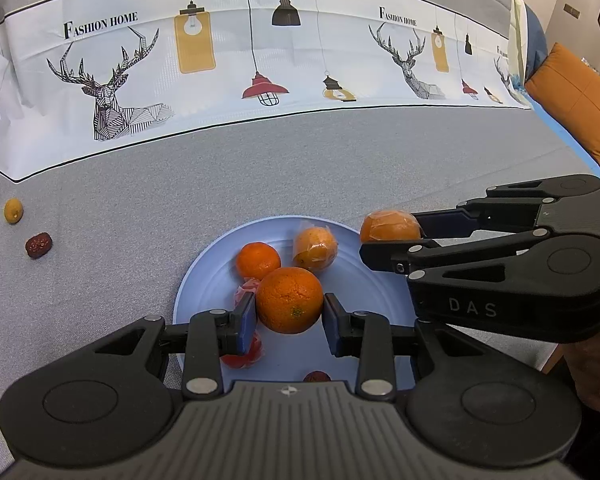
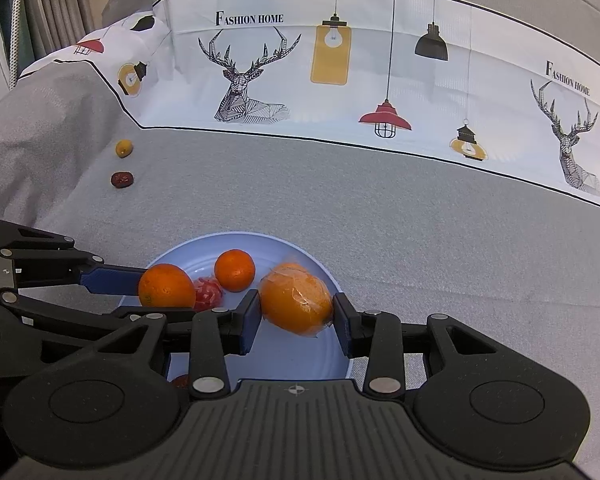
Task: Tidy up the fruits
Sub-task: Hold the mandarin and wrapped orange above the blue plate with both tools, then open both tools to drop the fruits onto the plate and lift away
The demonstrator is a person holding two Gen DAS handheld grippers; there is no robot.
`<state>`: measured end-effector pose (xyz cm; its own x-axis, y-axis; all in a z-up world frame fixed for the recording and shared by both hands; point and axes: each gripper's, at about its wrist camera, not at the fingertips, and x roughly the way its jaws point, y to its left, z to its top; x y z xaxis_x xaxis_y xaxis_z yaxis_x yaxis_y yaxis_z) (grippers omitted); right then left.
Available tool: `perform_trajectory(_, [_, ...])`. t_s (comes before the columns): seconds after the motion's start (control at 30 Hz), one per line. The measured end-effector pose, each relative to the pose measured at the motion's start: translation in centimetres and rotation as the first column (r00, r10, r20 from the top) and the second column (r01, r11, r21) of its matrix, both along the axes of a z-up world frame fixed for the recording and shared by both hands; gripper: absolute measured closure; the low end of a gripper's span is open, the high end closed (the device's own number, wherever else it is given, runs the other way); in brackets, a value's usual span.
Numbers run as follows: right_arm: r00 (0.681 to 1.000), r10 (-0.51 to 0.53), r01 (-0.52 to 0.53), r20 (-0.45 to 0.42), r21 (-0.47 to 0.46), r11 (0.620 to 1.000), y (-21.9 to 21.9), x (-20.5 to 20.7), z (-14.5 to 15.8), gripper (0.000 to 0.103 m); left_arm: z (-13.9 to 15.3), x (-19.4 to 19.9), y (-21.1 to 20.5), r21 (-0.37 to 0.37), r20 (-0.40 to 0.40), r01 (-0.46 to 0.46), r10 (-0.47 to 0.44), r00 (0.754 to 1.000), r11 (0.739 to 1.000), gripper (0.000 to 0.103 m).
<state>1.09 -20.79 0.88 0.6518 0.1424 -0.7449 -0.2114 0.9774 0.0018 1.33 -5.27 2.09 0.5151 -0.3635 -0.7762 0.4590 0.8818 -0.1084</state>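
A light blue plate [image 1: 204, 280] lies on the grey cloth; it also shows in the right wrist view [image 2: 300, 360]. My left gripper [image 1: 289, 314] is shut on a bare orange [image 1: 290, 300] over the plate. My right gripper [image 2: 296, 316] is shut on a plastic-wrapped orange [image 2: 296, 298] over the plate's right rim; it shows in the left wrist view [image 1: 390, 226] too. On the plate lie a small tangerine [image 1: 258, 260], another wrapped orange [image 1: 315, 249], red wrapped pieces [image 1: 244, 292] and a red date [image 1: 317, 377].
A small yellow kumquat [image 1: 13, 211] and a red date [image 1: 39, 245] lie on the cloth far left of the plate. A printed white band [image 1: 260, 60] runs across the back. An orange cushion [image 1: 576, 100] sits at the far right.
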Motion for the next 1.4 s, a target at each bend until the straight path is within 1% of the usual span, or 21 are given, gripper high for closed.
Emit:
perform_trajectory(0.33, [1.000,-0.004,0.004,-0.002,-0.004,1.000,-0.1,0.1,0.0,0.062,-0.1,0.0,0.0,-0.001,-0.004,-0.003,0.003,1.000,1.000,0.064])
perform_trajectory(0.37, [1.000,-0.008,0.008,0.000,-0.010,1.000,0.0,0.1,0.0,0.061,0.0,0.0,-0.1,0.002,-0.004,-0.003,0.003,1.000,1.000,0.063])
perform_trajectory(0.43, [1.000,-0.022,0.022,0.015,-0.033,0.999,0.1,0.1,0.1,0.053,0.1,0.0,0.0,0.003,-0.002,-0.008,0.008,1.000,1.000,0.062])
perform_trajectory(0.57, [0.999,-0.048,0.048,0.024,-0.014,0.999,-0.3,0.2,0.3,0.047,0.5,0.1,0.4,-0.014,0.001,-0.028,0.028,1.000,1.000,0.058])
perform_trajectory(0.7, [0.998,-0.059,0.059,0.038,-0.014,0.998,-0.2,0.2,0.4,0.044,1.1,0.0,0.8,-0.022,0.014,-0.047,0.047,0.999,0.999,0.058])
perform_trajectory(0.83, [0.996,-0.069,0.070,0.055,-0.005,0.998,0.1,0.2,0.8,0.043,1.7,0.3,1.8,-0.032,0.024,-0.099,0.100,0.995,0.995,0.058])
perform_trajectory(0.93, [0.995,-0.080,0.080,0.060,0.010,0.997,0.4,0.3,0.9,0.043,2.4,0.8,3.0,-0.047,0.033,-0.163,0.165,0.986,0.985,0.058])
perform_trajectory(1.0, [0.994,-0.087,0.085,0.062,0.025,0.996,0.6,0.4,1.0,0.043,2.8,1.2,4.1,-0.054,0.040,-0.215,0.217,0.975,0.975,0.059])
perform_trajectory(1.1, [0.993,-0.093,0.090,0.072,0.041,0.995,1.1,0.6,1.2,0.043,3.6,2.1,5.7,-0.050,0.049,-0.294,0.296,0.954,0.955,0.070])
perform_trajectory(1.17, [0.993,-0.092,0.088,0.077,0.051,0.995,1.7,0.7,1.2,0.044,4.0,3.2,6.8,-0.040,0.048,-0.333,0.335,0.941,0.942,0.081])
perform_trajectory(1.2, [0.993,-0.090,0.086,0.078,0.053,0.995,2.0,0.8,1.2,0.046,4.4,3.9,7.4,-0.036,0.047,-0.348,0.349,0.936,0.937,0.083])
perform_trajectory(1.23, [0.993,-0.087,0.082,0.081,0.059,0.995,2.4,0.8,1.1,0.054,4.9,4.6,8.0,-0.037,0.053,-0.364,0.366,0.929,0.930,0.084])
perform_trajectory(1.27, [0.993,-0.082,0.077,0.085,0.065,0.995,2.7,0.9,1.2,0.059,5.6,5.6,8.7,-0.046,0.064,-0.384,0.386,0.920,0.922,0.084])
perform_trajectory(1.33, [0.991,-0.077,0.069,0.108,0.081,0.994,3.5,0.9,1.4,0.074,7.0,7.9,9.8,-0.071,0.075,-0.413,0.418,0.905,0.908,0.084])
perform_trajectory(1.4, [0.989,-0.074,0.062,0.130,0.094,0.994,4.2,1.0,1.5,0.081,8.4,10.3,10.8,-0.097,0.098,-0.438,0.447,0.889,0.894,0.084])
